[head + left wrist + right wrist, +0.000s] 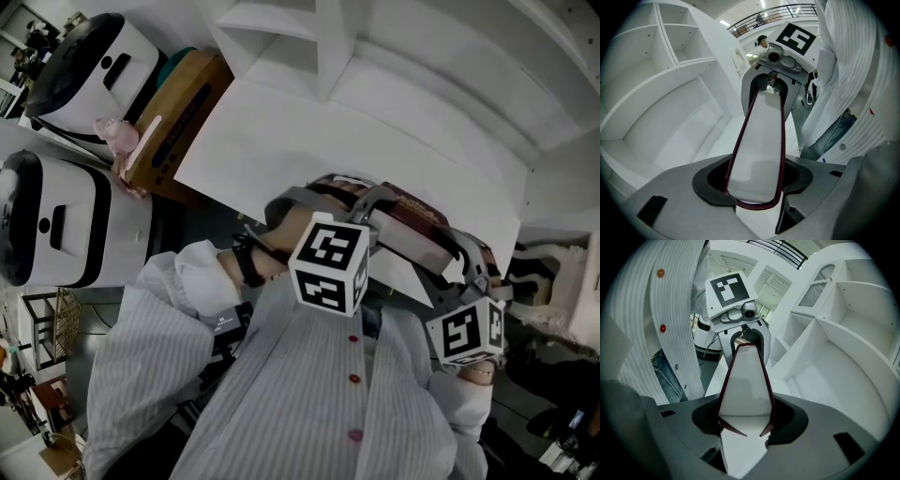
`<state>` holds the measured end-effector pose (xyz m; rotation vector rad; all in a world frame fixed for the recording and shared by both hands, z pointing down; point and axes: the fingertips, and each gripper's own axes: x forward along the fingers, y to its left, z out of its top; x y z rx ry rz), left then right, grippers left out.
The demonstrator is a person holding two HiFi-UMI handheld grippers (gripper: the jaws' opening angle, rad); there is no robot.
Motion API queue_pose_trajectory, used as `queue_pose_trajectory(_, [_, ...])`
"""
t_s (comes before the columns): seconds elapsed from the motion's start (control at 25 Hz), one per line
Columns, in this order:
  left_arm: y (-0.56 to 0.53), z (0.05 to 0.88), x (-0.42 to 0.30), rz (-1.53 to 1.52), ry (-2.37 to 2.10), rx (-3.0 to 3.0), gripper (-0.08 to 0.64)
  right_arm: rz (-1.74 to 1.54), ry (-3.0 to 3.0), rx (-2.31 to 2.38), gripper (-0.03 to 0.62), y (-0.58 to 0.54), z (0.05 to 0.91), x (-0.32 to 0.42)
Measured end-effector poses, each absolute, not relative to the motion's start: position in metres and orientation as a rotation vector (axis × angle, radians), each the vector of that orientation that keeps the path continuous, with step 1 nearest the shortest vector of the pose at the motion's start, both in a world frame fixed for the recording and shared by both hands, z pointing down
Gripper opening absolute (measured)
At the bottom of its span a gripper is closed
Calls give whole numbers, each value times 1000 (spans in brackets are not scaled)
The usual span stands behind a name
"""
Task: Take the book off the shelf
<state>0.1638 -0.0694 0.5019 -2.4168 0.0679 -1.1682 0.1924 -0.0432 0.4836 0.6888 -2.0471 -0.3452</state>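
My left gripper and my right gripper each clamp one end of the dark red book, which hangs between them close to my shirt, clear of the white shelf. The risk I see is my hands falling out of step: if one pulls away or twists against the other, an end could slide from its jaws and the book would drop. At my right jaws the covers look slightly splayed, so the pages might fan open and loosen that grip.
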Motion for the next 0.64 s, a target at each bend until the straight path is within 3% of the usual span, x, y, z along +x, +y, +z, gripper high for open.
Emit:
queue_pose_trajectory(0.44, [-75,502,165,-1181,87,-2420,258,-353,-2056,674,222,-49,483,194])
queue_pose_trajectory(0.64, [-83,492,203,-1102,40,-2402,258,-383,-1959,698,224,-51,470,229])
